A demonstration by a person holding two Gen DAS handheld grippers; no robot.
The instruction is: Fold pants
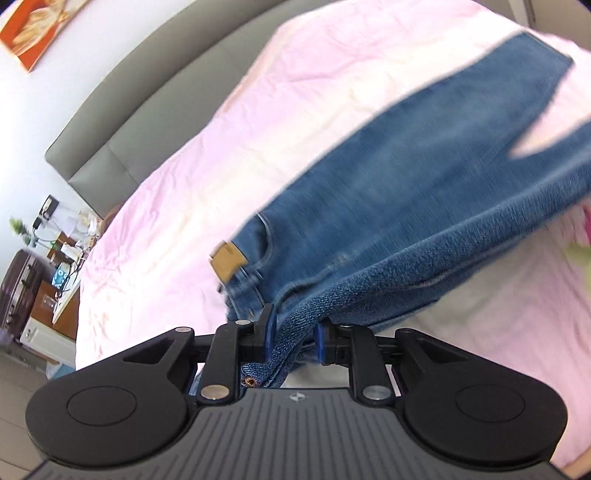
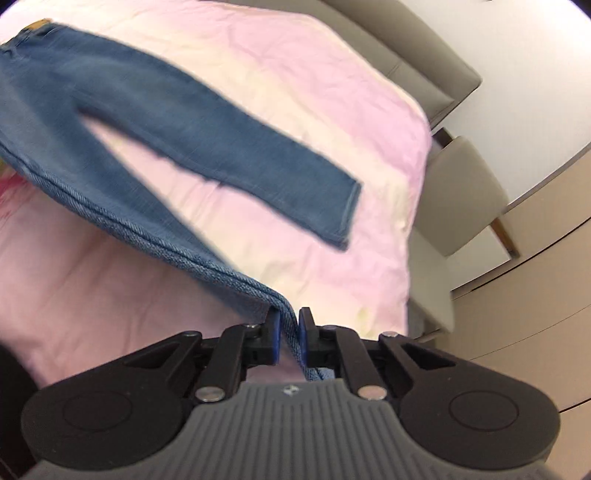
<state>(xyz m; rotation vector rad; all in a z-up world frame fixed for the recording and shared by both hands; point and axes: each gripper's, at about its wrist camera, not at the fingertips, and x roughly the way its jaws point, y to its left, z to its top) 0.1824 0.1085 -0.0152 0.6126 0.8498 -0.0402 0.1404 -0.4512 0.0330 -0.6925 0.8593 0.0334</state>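
Pinching a thick bunch of denim, the left gripper point(image 1: 291, 338) has its blue pads point(image 1: 269, 334) pressed on the waist end of the jeans point(image 1: 424, 184), jaws narrow w/ cloth filling the gap. A copper rivet point(image 1: 250, 381) shows just below the pinch, at approx 7 o'clock from it. Out at 11 o'clock sits a tan leather brand patch point(image 1: 227, 260) on the waistband; its print is too blurred to read. A small light logo mark point(image 1: 296, 397) sits on the gripper body, no letters legible.

Right gripper point(image 2: 288, 338) is closed on the hem end of one leg point(image 2: 280, 306), only the thin fabric edge btwn the pads. That leg runs off toward 10 o'clock, lifted clear of the pink sheet point(image 2: 332, 92). The other leg point(image 2: 258, 158) lies flat on the sheet at approx 12 o'clock, hem point(image 2: 347, 218) toward 1 o'clock.

Beyond: grey headboard point(image 1: 122, 122) at 10 o'clock in the left view, a framed orange picture point(image 1: 33, 33) on the wall above, text not readable. Beige chair point(image 2: 465, 192) beside the bed at 2 o'clock in the right view.
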